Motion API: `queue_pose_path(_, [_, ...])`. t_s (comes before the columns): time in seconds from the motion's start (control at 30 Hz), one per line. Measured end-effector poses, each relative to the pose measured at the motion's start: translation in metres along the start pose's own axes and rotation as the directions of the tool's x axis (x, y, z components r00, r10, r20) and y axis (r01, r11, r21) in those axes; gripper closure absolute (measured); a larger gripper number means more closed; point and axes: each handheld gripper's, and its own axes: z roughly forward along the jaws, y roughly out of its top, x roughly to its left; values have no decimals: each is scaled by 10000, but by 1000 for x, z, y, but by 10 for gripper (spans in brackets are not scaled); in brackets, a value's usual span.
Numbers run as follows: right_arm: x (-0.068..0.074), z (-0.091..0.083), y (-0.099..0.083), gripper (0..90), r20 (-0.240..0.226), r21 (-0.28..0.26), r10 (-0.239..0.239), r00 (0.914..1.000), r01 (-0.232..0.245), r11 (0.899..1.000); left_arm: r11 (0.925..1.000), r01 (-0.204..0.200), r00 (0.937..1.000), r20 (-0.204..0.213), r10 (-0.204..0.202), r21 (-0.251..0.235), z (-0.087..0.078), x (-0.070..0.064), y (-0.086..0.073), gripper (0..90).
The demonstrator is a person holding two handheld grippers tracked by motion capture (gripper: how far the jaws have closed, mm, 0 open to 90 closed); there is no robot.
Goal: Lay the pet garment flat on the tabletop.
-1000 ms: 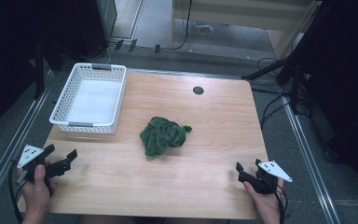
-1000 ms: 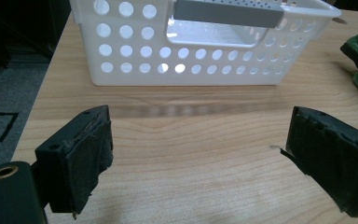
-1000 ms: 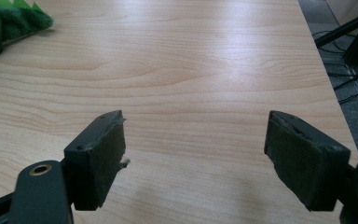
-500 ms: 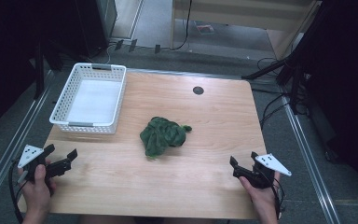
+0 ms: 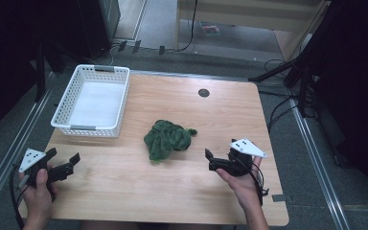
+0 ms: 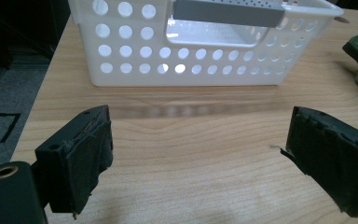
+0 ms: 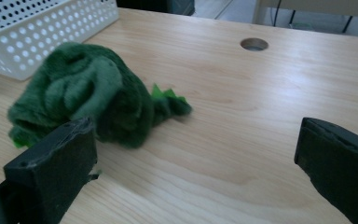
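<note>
High view: a crumpled green plush cloth (image 5: 166, 139) lies mid-counter (image 5: 182, 105), beside the white basket (image 5: 92, 100) at the far left. The right gripper (image 5: 209, 162), jaws spread wide and empty, sits near the cloth; the left gripper (image 5: 63, 161), equally released, rests at the near-left edge.

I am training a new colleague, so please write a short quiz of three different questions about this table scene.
1. True or false: the green plush toy lies inside the white basket.
2. Which hand-held gripper is nearer the toy? A) left hand-held gripper B) right hand-held gripper
3. Fill in: both hand-held grippers have their jaws ____.

Key: 1. False, it lies on the wooden table, apart from the basket. 2. B. 3. open.
</note>
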Motion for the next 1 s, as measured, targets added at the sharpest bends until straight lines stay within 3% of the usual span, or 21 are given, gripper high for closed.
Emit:
queue_pose_path(0.23, [24,24,23,0,-499,-52,-308,9983,305,9995,10000,2,10000,17,-2,14,0,0,0,73])
queue_pose_path(0.27, [33,32,30,0,-634,-72,-468,9969,464,9989,10000,9,10000,19,-9,11,0,0,0,73])
queue_pose_path(0.47, [56,55,41,0,-1000,68,-753,9921,763,9971,10000,-3,10000,55,3,11,0,0,0,73])
queue_pose_path(0.57, [68,73,44,0,-1142,369,-966,9888,1014,9942,10000,-7,10000,82,7,14,0,0,0,73])
queue_pose_path(0.63, [72,88,44,0,-1231,695,-854,9887,944,9931,10000,-7,10000,83,7,18,0,0,0,73])
queue_pose_path(0.67, [74,104,40,0,-1221,1074,-823,9891,956,9896,10000,1,10000,80,-1,33,0,0,0,73])
queue_pose_path(0.7, [74,104,40,0,-1221,1074,-823,9891,956,9896,10000,1,10000,80,-1,33,0,0,0,73])
queue_pose_path(0.8, [75,126,29,0,-1238,1787,-850,9887,1065,9781,10000,54,9999,86,-54,2,0,1,0,73])
queue_pose_path(0.93, [76,141,9,227,-1230,2092,-1043,9869,1285,9694,10000,-26,10000,15,26,25,0,0,0,73])
queue_pose_path(0.97, [77,142,5,307,-1138,2068,-1174,9865,1391,9685,9999,-136,9997,-189,138,98,0,-1,0,73])
queue_pose_path(1.0, [76,142,0,474,-1335,2002,-1075,9852,1330,9707,9988,-435,9980,-448,445,239,0,-6,1,73])
